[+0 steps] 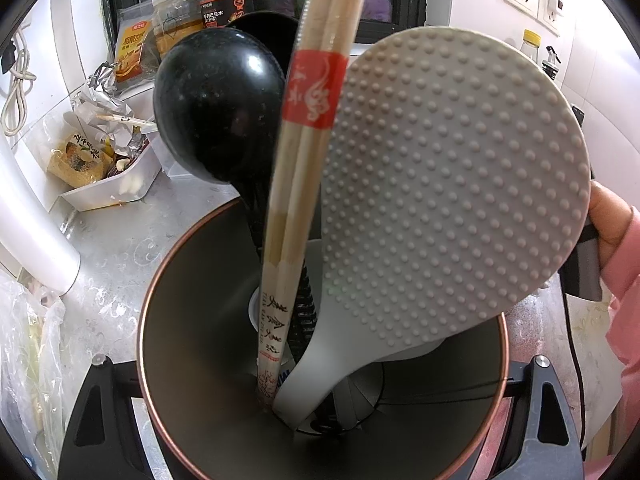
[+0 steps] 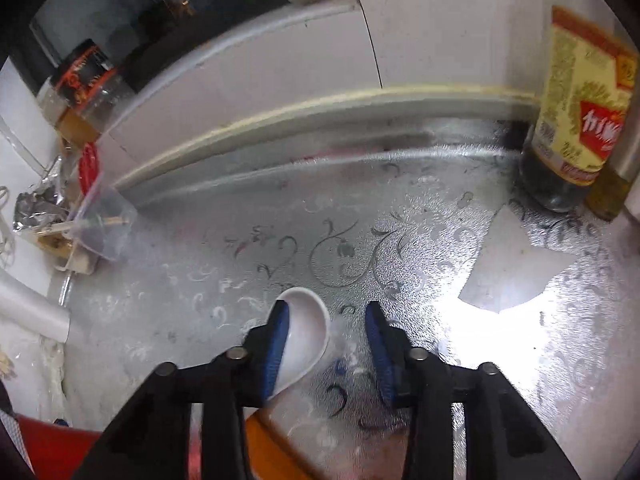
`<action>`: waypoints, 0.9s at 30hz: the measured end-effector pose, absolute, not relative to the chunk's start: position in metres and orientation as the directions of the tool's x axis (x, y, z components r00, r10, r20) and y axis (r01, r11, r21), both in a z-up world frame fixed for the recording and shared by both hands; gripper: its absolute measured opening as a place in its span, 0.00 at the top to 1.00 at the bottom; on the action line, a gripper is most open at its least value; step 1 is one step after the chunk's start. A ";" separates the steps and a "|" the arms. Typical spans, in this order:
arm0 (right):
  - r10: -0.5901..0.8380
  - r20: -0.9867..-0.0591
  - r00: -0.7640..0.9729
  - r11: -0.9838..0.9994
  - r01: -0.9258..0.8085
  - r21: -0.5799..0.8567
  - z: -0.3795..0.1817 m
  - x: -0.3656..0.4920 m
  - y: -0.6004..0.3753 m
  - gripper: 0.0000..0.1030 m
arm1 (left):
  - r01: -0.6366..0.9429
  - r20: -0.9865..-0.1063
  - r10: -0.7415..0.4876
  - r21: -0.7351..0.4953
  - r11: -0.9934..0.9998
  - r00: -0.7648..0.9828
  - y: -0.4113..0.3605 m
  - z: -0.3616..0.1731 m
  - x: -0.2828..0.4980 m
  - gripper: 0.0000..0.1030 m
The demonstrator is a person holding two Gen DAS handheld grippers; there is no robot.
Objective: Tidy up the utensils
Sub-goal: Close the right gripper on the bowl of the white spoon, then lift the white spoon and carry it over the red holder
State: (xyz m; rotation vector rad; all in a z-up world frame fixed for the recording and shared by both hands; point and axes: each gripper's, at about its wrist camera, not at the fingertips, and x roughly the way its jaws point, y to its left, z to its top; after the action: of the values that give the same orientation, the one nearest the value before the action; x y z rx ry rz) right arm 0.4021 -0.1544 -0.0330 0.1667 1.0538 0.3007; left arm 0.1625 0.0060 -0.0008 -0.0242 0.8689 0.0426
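Worktop (image 2: 400, 208): silver foil skin, embossed with scrollwork, glaring to the right of the right claw (image 2: 328, 344).

Utensil holder (image 1: 192, 360): dark round tub, copper rim, clamped between the left claw's (image 1: 320, 364) fingers.

In the tub, upright: grey rice paddle (image 1: 452, 184), studded face; black glossy ladle (image 1: 216, 104); wrapped wooden chopsticks (image 1: 304, 152), red band.

White ceramic spoon (image 2: 308, 332): lies between the right claw's parted blue pads (image 2: 276, 348), touching the left one only.

Sauce bottle (image 2: 576, 120) stands far right.
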 end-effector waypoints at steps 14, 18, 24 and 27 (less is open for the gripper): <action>0.381 -0.776 0.502 0.921 -0.135 0.365 -0.031 0.384 -0.169 0.94 | -0.049 -0.762 0.030 -0.003 0.999 0.647 0.005 -0.002 0.164 0.13; 0.379 -0.741 0.554 0.920 -0.138 0.367 -0.017 0.364 -0.178 0.94 | -0.049 -0.762 0.029 -0.003 0.999 0.647 0.005 -0.002 0.163 0.13; 0.392 -0.675 0.625 0.910 -0.158 0.382 0.013 0.323 -0.186 0.94 | -0.050 -0.760 0.031 -0.002 0.999 0.649 0.003 -0.002 0.162 0.13; 0.408 -0.640 0.651 0.906 -0.198 0.375 0.032 0.303 -0.184 0.94 | -0.047 -0.760 0.028 -0.003 0.999 0.650 0.003 -0.003 0.163 0.13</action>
State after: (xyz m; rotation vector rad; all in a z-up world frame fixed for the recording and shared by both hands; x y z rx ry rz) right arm 0.3030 -0.1835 0.0323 0.2839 0.7910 0.3490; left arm 0.1625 0.0034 -0.0030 -0.0226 0.8624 0.0425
